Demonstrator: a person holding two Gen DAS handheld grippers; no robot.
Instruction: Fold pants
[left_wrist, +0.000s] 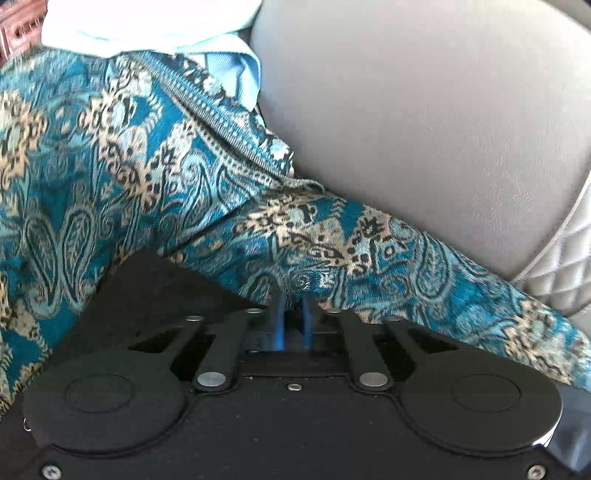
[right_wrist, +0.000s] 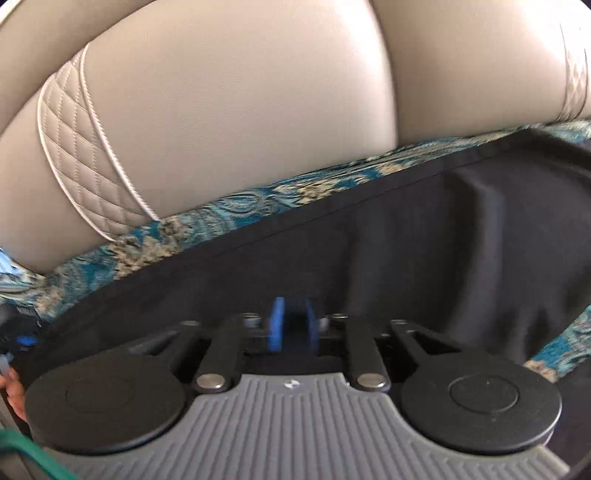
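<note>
The pants are black cloth. In the right wrist view they (right_wrist: 424, 236) spread across the middle, lying on a teal paisley cover (right_wrist: 229, 210). My right gripper (right_wrist: 293, 325) has its blue fingers (right_wrist: 276, 325) close together with black cloth between them. In the left wrist view a corner of the black pants (left_wrist: 147, 291) shows at lower left. My left gripper (left_wrist: 293, 314) has its blue fingers (left_wrist: 280, 317) nearly together, their tips hidden under the teal paisley cover (left_wrist: 110, 158). What they pinch is hidden.
A beige leather sofa back (left_wrist: 424, 110) with a quilted, piped panel (left_wrist: 561, 266) stands behind the cover; it also shows in the right wrist view (right_wrist: 240, 110). A pale blue garment (left_wrist: 155, 26) lies at the upper left. A hand (right_wrist: 14, 395) shows at the left edge.
</note>
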